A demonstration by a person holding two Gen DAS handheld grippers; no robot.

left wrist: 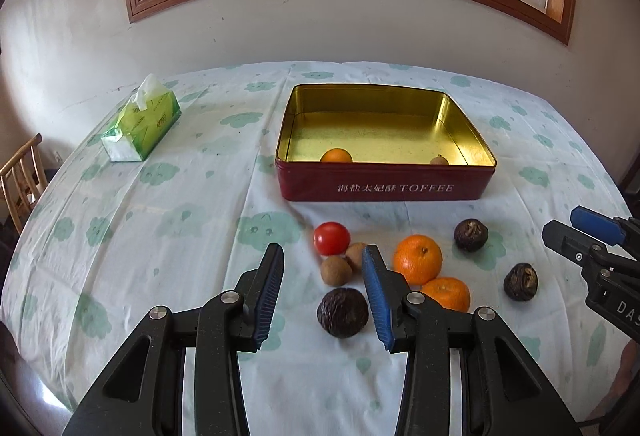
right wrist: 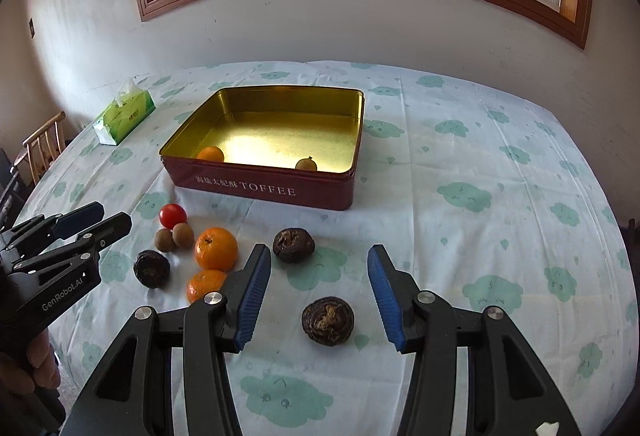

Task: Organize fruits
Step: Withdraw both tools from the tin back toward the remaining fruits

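A red TOFFEE tin (left wrist: 386, 187) (right wrist: 264, 191) with a gold inside holds an orange (left wrist: 336, 155) (right wrist: 211, 153) and a small brown fruit (left wrist: 439, 159) (right wrist: 306, 164). In front of it lie a tomato (left wrist: 331, 238) (right wrist: 173, 215), two brown longans (left wrist: 337, 270) (right wrist: 178, 237), two oranges (left wrist: 418, 258) (right wrist: 216, 249) and three dark wrinkled fruits (left wrist: 343, 312) (right wrist: 328, 320). My left gripper (left wrist: 322, 262) is open above the near dark fruit. My right gripper (right wrist: 318, 262) is open, with a dark fruit between its fingers' line.
A green tissue pack (left wrist: 140, 123) (right wrist: 124, 113) lies at the table's far left. A wooden chair (left wrist: 20, 175) stands beyond the left edge. The wall and window are behind the table. Cloud-print cloth (right wrist: 500, 195) covers the table.
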